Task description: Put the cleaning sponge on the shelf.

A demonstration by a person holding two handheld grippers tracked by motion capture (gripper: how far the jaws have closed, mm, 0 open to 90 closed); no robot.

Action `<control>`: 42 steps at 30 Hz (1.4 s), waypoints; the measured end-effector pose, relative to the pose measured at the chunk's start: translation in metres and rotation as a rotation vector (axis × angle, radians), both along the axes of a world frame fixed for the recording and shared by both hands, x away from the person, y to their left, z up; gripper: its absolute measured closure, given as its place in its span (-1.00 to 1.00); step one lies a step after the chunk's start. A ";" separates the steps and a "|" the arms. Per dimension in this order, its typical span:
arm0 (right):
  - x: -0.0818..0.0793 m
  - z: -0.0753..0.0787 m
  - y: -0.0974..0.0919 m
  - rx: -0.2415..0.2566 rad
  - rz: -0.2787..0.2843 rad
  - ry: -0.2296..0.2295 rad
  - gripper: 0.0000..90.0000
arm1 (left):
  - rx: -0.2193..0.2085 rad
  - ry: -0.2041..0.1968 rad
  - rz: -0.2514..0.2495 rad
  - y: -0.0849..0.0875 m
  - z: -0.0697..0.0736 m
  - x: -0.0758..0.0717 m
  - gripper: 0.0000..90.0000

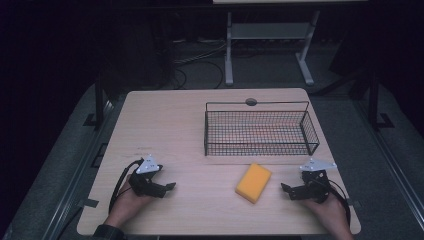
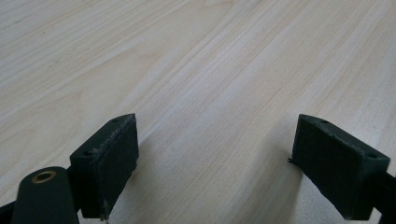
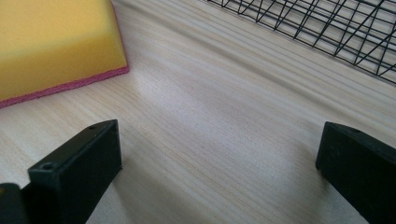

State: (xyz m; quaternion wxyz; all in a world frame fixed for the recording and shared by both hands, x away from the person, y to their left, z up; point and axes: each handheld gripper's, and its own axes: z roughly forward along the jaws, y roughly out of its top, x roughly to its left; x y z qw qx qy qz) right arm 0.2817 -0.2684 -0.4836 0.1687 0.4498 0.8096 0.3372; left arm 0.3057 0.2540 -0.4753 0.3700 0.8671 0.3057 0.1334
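Two grippers rest low on the worktop (image 1: pixel 180 125), jaws of both spread apart and holding nothing. Between them, nearer the right gripper (image 1: pixel 289 191), lies the yellow sponge (image 1: pixel 253 182), just in front of the wire basket (image 1: pixel 260 131). Well apart from it sits the left gripper (image 1: pixel 169 187).

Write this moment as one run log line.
left gripper: open, empty | right gripper: open, empty | sponge: on table, untouched | basket: empty

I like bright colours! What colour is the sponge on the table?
The sponge is yellow, with a thin pinkish-red layer along its bottom edge, clearest in the right gripper view.
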 end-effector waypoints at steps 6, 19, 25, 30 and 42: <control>-0.001 0.001 0.000 -0.001 -0.011 0.002 -0.95 | 0.000 0.000 0.000 0.000 0.000 0.000 -0.69; -0.012 0.021 0.003 0.055 0.050 0.002 0.38 | 0.000 0.000 0.000 0.000 0.000 0.000 -0.69; -0.012 0.026 0.009 0.076 0.098 0.020 0.87 | 0.000 0.000 0.000 0.000 0.000 0.000 -0.69; -0.012 0.028 0.013 0.087 0.120 0.020 0.99 | 0.000 0.000 0.000 0.000 0.000 0.000 -0.69; -0.005 0.027 0.026 0.088 0.175 0.034 0.99 | -0.001 0.000 0.000 0.000 0.000 0.000 -0.69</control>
